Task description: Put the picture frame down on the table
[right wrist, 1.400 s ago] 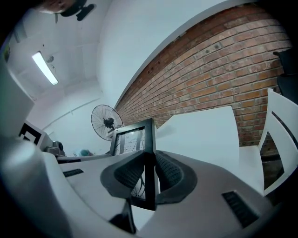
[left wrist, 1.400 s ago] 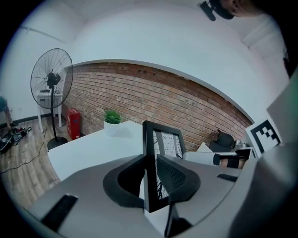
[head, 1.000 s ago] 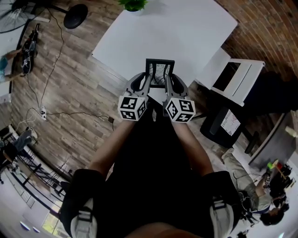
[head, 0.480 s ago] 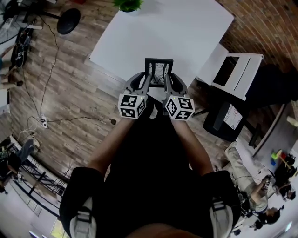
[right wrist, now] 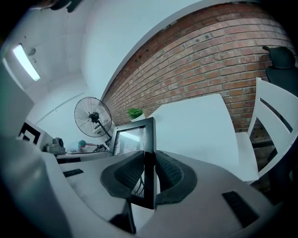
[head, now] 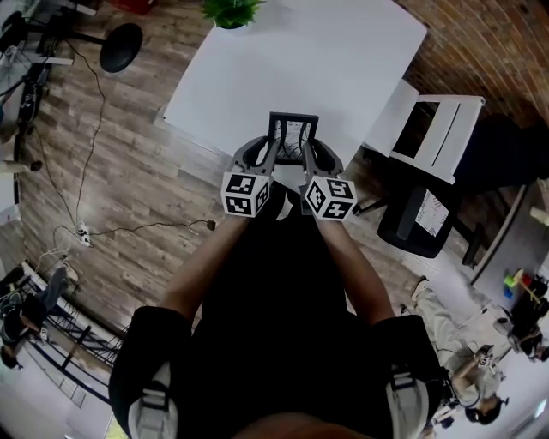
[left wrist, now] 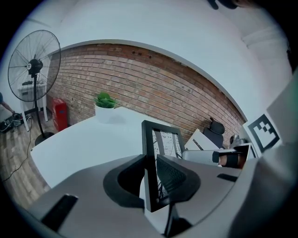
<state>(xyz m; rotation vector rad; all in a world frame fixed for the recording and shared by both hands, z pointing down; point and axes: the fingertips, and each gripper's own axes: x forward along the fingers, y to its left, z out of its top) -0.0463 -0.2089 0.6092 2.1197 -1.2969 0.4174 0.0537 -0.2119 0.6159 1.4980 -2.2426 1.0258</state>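
A black picture frame (head: 293, 135) with a pale line drawing behind glass is held upright between both grippers, over the near edge of the white table (head: 300, 60). My left gripper (head: 273, 153) is shut on the frame's left side (left wrist: 150, 162). On the frame's right side (right wrist: 150, 158) my right gripper (head: 305, 154) is shut the same way. In both gripper views the frame stands vertical, its bottom edge sunk between the jaws and above the tabletop.
A small potted plant (head: 230, 11) sits at the table's far left corner. A white chair (head: 436, 137) and a black office chair (head: 420, 225) stand to the right. A standing fan (left wrist: 32, 69) is at the left, a brick wall (left wrist: 177, 93) behind the table.
The view has slid slightly, so the table sits a little closer and further left under the frame. Both grippers keep the same hold on the frame.
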